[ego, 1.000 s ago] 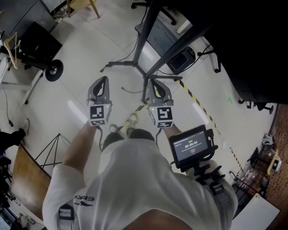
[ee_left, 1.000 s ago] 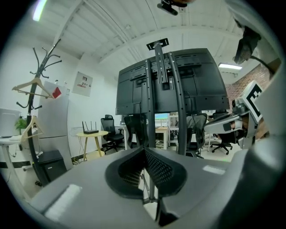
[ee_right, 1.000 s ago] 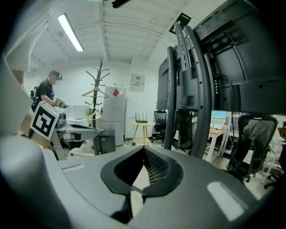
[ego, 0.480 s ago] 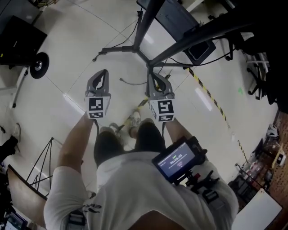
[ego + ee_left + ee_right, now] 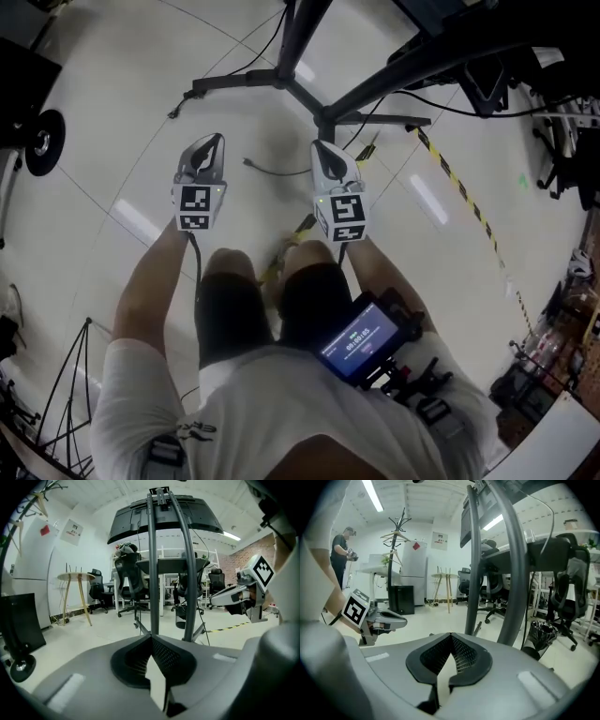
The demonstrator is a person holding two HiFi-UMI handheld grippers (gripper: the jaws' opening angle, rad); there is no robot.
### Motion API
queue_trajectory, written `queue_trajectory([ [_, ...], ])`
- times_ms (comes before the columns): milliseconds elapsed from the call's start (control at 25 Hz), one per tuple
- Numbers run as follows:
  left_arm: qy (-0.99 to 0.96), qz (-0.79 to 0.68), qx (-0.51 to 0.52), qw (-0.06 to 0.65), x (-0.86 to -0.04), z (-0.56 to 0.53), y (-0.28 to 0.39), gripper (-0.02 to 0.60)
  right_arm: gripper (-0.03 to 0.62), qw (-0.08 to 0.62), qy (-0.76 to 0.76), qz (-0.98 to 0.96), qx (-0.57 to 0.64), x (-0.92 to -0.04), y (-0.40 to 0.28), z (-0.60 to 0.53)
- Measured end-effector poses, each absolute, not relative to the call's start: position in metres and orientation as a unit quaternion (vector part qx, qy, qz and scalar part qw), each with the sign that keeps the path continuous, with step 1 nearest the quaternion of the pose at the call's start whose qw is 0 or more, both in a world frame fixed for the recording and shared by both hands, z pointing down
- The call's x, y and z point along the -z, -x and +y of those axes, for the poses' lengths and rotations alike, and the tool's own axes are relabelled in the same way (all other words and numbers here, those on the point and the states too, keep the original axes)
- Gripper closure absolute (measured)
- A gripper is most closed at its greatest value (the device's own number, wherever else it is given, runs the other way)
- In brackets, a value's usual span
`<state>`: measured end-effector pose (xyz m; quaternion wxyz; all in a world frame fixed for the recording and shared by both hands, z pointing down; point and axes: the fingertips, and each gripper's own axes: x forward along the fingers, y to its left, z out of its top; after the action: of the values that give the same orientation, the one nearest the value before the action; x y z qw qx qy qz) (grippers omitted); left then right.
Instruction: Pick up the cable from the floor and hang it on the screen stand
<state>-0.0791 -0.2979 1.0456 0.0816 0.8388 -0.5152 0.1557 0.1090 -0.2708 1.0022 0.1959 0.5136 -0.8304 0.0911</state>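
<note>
A thin dark cable (image 5: 274, 172) lies on the pale floor in the head view, between my two grippers and just short of the screen stand's dark legs (image 5: 246, 81). My left gripper (image 5: 213, 142) hovers to the cable's left, shut and empty. My right gripper (image 5: 320, 148) hovers at its right end, also shut and empty. In the left gripper view the closed jaws (image 5: 151, 637) point at the stand's two upright posts (image 5: 153, 573), with the screen (image 5: 164, 520) overhead. The right gripper view shows shut jaws (image 5: 451, 635) beside a stand post (image 5: 474, 559).
Yellow-black tape (image 5: 461, 192) runs across the floor on the right. A black wheel (image 5: 42, 141) sits at far left. Office chairs (image 5: 129, 581) and desks stand behind the stand. A black bin (image 5: 543, 632), a coat rack (image 5: 395, 541) and a person (image 5: 343, 550) are farther off.
The person has stepped toward the stand: its base and the cable now lie closer to both grippers. Both grippers stay shut and level, side by side.
</note>
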Motion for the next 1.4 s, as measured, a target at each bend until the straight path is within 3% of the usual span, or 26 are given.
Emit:
queue_trajectory([
  [440,-0.852,-0.493,-0.164,0.069,-1.165,-0.304,0.079,0.578,0.58,0.194,-0.521,-0.828,-0.075,-1.11,-0.12,-0.278],
  [720,-0.886,-0.388,-0.247,0.057,-1.251,-0.271,0.044,0.572,0.58,0.213,-0.509,-0.83,-0.084,-1.145,-0.114,-0.267],
  [1040,-0.907,-0.224,-0.355,0.018,-1.33,-0.237,-0.022,0.377,0.58,0.228,-0.509,-0.825,-0.095,-1.163,-0.127,-0.264],
  [1400,-0.889,-0.142,-0.432,-0.049,-1.371,-0.218,-0.064,0.37,0.58,0.229,-0.52,-0.816,-0.103,-1.166,-0.149,-0.262],
])
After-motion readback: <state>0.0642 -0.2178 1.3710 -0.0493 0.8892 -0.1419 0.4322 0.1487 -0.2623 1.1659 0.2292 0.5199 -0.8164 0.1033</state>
